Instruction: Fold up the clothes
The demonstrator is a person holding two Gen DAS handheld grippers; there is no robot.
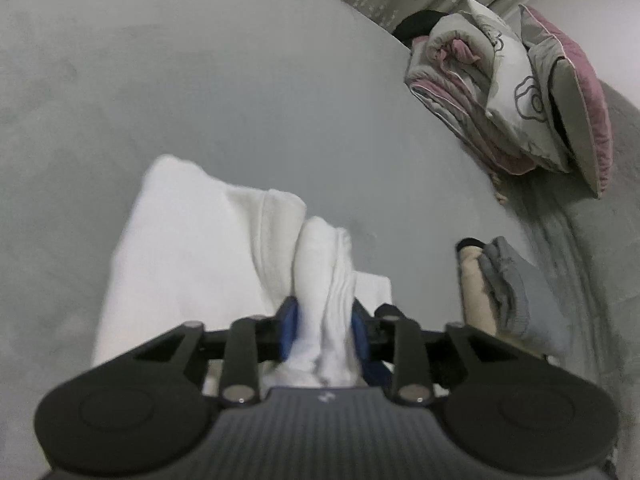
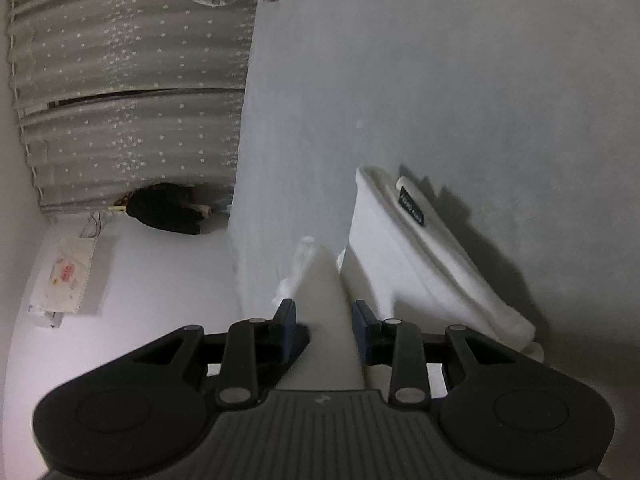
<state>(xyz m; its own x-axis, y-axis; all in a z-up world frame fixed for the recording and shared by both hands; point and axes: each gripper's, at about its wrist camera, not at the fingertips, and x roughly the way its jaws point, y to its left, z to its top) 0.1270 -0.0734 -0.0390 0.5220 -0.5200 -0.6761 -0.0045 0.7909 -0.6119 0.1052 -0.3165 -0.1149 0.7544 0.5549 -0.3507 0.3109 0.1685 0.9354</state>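
Fold clothes, midway | white garment (image 1: 192, 248) lay part-folded on grey bed (image 1: 240, 80); left gripper (image 1: 324, 328) pinched its bunched edge; right gripper (image 2: 325, 328) jaws spread around cloth; final folds remained

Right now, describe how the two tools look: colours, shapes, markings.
Both look alike. The left tool has matte black linkage arms with silver pivot pins, two round black discs at the sides, a ribbed dark grey body with a small pale logo, and blue pads. The right tool matches, blue pads included. No cables or sleeves show.
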